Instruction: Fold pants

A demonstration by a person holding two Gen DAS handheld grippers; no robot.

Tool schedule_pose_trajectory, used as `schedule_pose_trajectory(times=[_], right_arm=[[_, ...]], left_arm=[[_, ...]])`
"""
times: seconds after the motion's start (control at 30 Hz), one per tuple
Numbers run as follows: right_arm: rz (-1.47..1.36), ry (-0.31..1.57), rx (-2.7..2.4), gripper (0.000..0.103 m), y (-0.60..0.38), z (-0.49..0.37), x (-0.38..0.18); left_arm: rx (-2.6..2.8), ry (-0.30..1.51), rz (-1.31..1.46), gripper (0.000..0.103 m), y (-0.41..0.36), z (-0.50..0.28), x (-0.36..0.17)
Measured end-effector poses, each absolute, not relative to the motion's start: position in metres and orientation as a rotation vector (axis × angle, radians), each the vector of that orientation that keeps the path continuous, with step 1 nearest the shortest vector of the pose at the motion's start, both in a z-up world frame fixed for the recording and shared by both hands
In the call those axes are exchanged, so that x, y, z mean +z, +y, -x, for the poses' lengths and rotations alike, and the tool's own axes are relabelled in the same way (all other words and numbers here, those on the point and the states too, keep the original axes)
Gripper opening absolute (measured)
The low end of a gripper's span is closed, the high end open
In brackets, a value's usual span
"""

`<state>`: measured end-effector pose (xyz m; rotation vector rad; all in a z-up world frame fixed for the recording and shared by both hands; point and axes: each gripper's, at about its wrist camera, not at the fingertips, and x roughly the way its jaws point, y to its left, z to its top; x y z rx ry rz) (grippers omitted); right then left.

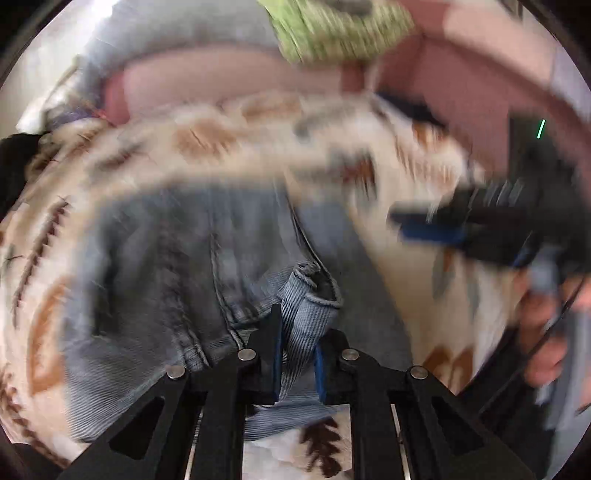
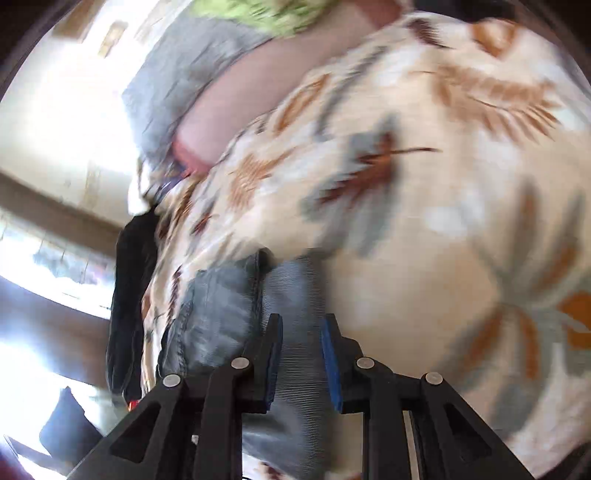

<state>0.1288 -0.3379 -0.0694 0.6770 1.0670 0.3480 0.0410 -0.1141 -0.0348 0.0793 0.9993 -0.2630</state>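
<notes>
Item: pants, grey-blue denim, on the patterned blanket. Left gripper and right gripper jaws each pinch a fold; I'd carry both level, edges matched.

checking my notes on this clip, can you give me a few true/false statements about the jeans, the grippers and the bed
1. The left gripper has denim of the jeans between its fingers. True.
2. The right gripper is clear of the jeans. False: ribbed blue denim sits between its pads.
3. The jeans lie on a plain white sheet. False: they lie on a cream blanket with brown and grey leaf prints.
4. A green item shows at the far end of the bed. True.
5. The jeans are black. False: they are faded blue.
</notes>
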Motion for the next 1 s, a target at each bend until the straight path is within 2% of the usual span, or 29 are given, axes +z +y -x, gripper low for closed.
schedule_pose_trajectory(times=[0.07,0.3,0.4,0.5,0.63,0.67,0.7,0.77,0.9,1.0], right_arm=[[-0.703,1.085,0.339,0.026,-0.348,-0.126,-0.079],[-0.715,1.055,0.382,0.025,-0.347,-0.125,-0.078],[-0.714,1.059,0.374,0.025,-0.350,-0.124,-0.080],[-0.712,1.060,0.362,0.025,-0.351,-0.123,-0.083],[-0.705,1.054,0.351,0.025,-0.350,-0.121,-0.080],[-0.694,1.048,0.347,0.025,-0.349,-0.120,-0.078],[-0.681,1.039,0.345,0.025,-0.349,-0.118,-0.074],[-0.649,1.017,0.350,0.025,-0.347,-0.115,-0.063],[-0.627,1.000,0.474,0.027,-0.323,-0.110,-0.036],[-0.647,1.018,0.590,0.038,-0.301,-0.108,-0.022]], left_arm=[[-0.256,0.984,-0.105,0.014,-0.116,-0.040,-0.034],[-0.275,0.842,-0.010,0.012,-0.095,-0.034,0.035],[-0.308,0.807,0.010,0.012,-0.096,-0.021,0.046],[-0.378,0.818,-0.041,0.012,-0.116,-0.005,0.032],[-0.358,1.034,-0.057,0.013,-0.137,-0.019,-0.041],[-0.362,1.031,-0.061,0.014,-0.138,-0.019,-0.045],[-0.370,1.003,-0.058,0.018,-0.137,-0.016,-0.039],[-0.452,0.987,-0.006,0.050,-0.130,-0.012,-0.018],[-0.444,0.820,0.019,0.058,-0.092,0.005,0.034],[-0.319,0.686,0.071,0.071,-0.037,0.012,0.065]])
